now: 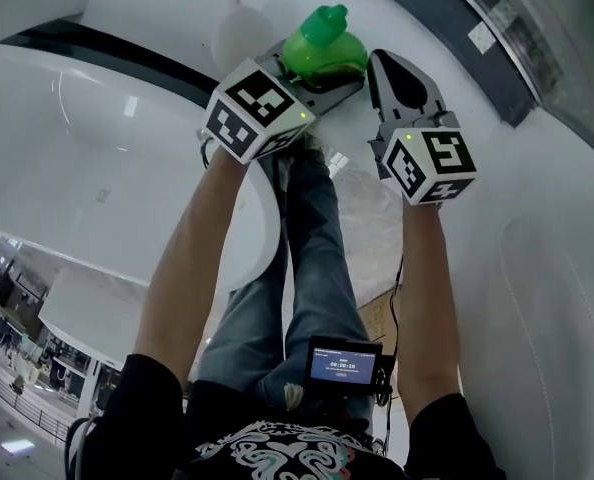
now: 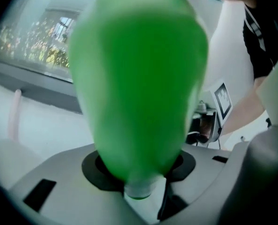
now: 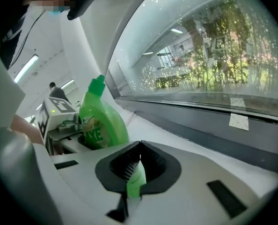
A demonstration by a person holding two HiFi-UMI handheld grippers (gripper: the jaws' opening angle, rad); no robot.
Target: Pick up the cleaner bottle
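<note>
The green cleaner bottle (image 1: 324, 40) stands upright with its cap on top, on a white ledge (image 1: 447, 28) under a window. My left gripper (image 1: 317, 76) reaches round its lower body. The bottle (image 2: 139, 78) fills the left gripper view, and the dark pads lie against both of its sides. In the right gripper view the bottle (image 3: 101, 121) stands at the left, with the left gripper's marker cube (image 3: 59, 108) beside it. My right gripper (image 1: 395, 63) hovers just right of the bottle, apart from it. Its jaws (image 3: 139, 148) are shut and hold nothing.
A large window with a dark frame (image 3: 200, 121) runs along the far side of the ledge and bears a small white sticker (image 3: 238, 121). A white rounded object (image 1: 242, 30) and a pink tube (image 2: 12, 116) stand left of the bottle. A white curved basin (image 1: 87, 148) lies at the left.
</note>
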